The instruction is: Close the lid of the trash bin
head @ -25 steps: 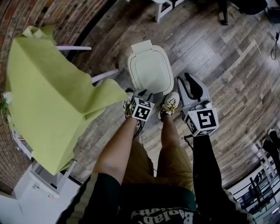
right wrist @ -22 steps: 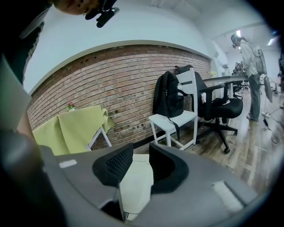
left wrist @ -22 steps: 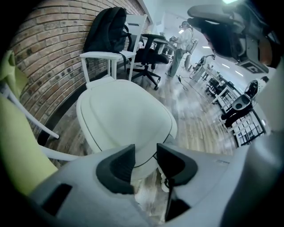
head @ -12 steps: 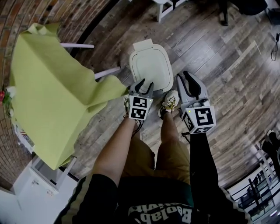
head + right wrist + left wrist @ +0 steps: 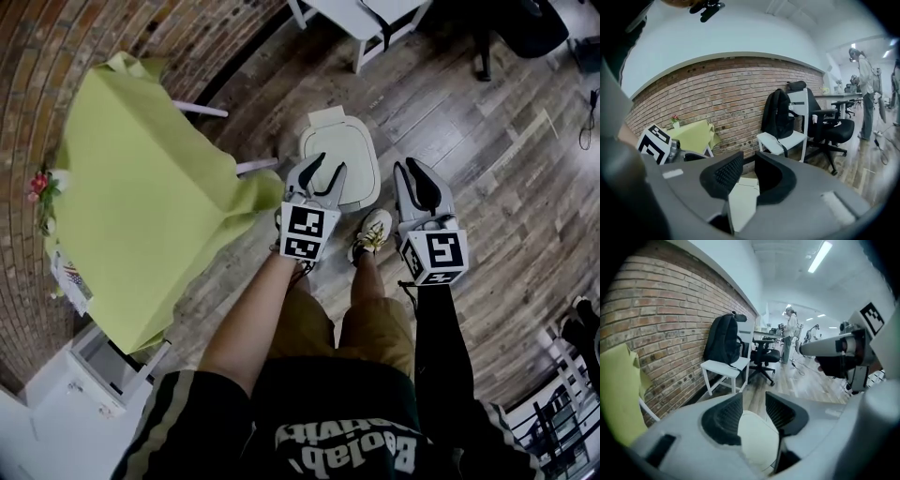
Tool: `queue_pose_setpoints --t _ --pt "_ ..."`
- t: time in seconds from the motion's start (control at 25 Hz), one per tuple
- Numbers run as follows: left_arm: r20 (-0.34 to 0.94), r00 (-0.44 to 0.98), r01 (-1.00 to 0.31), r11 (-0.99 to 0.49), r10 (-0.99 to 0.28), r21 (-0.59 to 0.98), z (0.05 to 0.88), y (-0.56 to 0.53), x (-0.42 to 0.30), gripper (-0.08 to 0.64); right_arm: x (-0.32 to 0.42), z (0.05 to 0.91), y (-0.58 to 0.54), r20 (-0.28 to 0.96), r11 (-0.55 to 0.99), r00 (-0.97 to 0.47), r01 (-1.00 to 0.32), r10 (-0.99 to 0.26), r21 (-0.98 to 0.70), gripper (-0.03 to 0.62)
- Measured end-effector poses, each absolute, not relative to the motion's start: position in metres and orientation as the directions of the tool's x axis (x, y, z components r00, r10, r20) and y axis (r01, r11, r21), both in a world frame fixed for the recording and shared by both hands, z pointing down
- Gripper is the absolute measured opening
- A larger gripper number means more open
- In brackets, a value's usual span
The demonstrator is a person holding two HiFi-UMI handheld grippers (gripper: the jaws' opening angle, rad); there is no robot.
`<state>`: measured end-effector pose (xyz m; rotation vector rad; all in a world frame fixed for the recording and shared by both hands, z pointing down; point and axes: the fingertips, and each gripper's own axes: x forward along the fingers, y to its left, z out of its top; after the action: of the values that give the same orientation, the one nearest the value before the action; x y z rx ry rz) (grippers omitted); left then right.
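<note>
The white trash bin [image 5: 354, 150] stands on the wood floor with its lid lying flat and shut. My left gripper [image 5: 325, 172] hangs in the air above the lid's near edge, open after its jaws have just been widening, and nothing is between them. In the left gripper view the pale lid [image 5: 757, 439] shows through the gap of that gripper [image 5: 753, 401]. My right gripper [image 5: 411, 174] floats to the right of the bin. Its jaws have just been closing, but a gap remains with nothing in it. Below the right gripper [image 5: 749, 171] the lid [image 5: 743, 199] shows.
A table under a yellow-green cloth [image 5: 150, 216] stands close on the bin's left, in front of a brick wall [image 5: 661, 324]. A white chair with a black backpack [image 5: 723, 341] and an office chair [image 5: 765, 355] lie beyond. The person's shoes [image 5: 372, 232] are just before the bin.
Both grippers have risen. The left one came up from low at the bin's front edge to above the lid, and its jaws spread. The right jaws have narrowed.
</note>
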<state>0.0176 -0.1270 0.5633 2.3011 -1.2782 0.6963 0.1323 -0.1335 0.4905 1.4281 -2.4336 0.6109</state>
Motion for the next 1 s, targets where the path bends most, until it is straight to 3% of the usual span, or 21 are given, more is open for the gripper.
queue_pose_setpoints --t 0.48,1.0 --pt "0.446 0.493 -0.844 -0.536 -0.747 0.037 0.395 -0.148 0.011 0.140 0.113 0.394 -0.126 0.369 0.478 -0.516 -0.856 -0.773 -0.196 0.103" --pt "0.269 0.529 -0.832 -0.554 -0.805 -0.021 0.247 -0.138 0.002 0.135 0.094 0.265 -0.120 0.223 0.537 -0.552 -0.834 -0.803 -0.130 0.137"
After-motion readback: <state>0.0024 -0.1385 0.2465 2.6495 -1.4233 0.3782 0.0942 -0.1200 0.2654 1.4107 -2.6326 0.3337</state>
